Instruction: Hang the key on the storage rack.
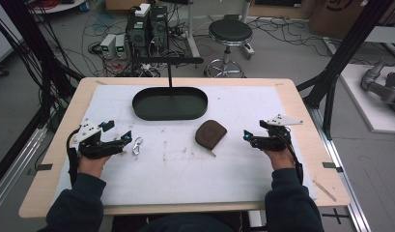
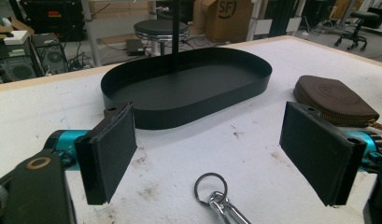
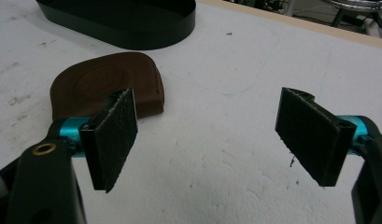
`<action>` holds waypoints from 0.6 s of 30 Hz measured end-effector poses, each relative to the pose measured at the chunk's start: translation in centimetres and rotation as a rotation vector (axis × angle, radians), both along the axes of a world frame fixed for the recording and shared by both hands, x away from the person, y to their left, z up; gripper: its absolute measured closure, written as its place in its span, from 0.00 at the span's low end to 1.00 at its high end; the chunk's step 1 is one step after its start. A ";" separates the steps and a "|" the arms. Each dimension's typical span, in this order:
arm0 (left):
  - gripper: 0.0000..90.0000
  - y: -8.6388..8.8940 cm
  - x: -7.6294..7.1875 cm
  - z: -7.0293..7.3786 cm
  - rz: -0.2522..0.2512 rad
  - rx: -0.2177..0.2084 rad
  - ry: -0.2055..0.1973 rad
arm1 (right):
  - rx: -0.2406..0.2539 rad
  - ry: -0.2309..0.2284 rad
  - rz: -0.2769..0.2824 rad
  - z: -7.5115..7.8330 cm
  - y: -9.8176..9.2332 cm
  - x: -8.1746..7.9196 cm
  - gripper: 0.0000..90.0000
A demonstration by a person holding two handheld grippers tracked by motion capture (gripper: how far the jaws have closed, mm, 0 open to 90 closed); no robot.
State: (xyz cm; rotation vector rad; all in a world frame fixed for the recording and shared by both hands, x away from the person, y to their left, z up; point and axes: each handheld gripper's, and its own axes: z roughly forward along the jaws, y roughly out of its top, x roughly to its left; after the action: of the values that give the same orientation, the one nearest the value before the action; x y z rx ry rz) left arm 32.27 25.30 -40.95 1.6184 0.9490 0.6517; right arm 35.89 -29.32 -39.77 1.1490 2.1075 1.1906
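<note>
Objects: one brown pouch [image 1: 210, 134], one carabiner [image 1: 137, 145], one black tray [image 1: 170, 103].

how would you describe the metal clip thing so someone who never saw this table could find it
Start at the black oval tray at the far middle of the white-covered table. Come toward the person's left hand: the metal clip lies just off the open left tongs. It is small, shiny and silver with a key ring, unlike the brown zip pouch lying further right.

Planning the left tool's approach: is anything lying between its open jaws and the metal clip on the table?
Nothing visible. The left tool is open, and the metal clip lies just ahead of its jaws on bare white table cover. The brown pouch and black tray sit off to the side.
</note>
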 end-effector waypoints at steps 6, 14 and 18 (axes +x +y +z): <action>0.21 0.2 0.1 -0.1 0.013 -0.008 0.007 | 0.003 -0.003 0.003 -0.2 -0.1 0.1 0.24; 0.21 0.1 -0.1 -0.1 -0.004 -0.026 0.006 | -0.005 -0.005 -0.013 -0.1 -0.3 -0.2 0.24; 0.19 -0.3 -0.2 -0.1 -0.022 -0.020 0.003 | -0.021 -0.019 -0.007 0.0 -0.1 -0.6 0.28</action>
State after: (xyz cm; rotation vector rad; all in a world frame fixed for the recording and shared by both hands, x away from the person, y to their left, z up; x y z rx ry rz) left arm 32.10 24.98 -41.00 1.6107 0.9358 0.6228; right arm 35.31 -29.42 -39.73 1.1300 2.0953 1.1692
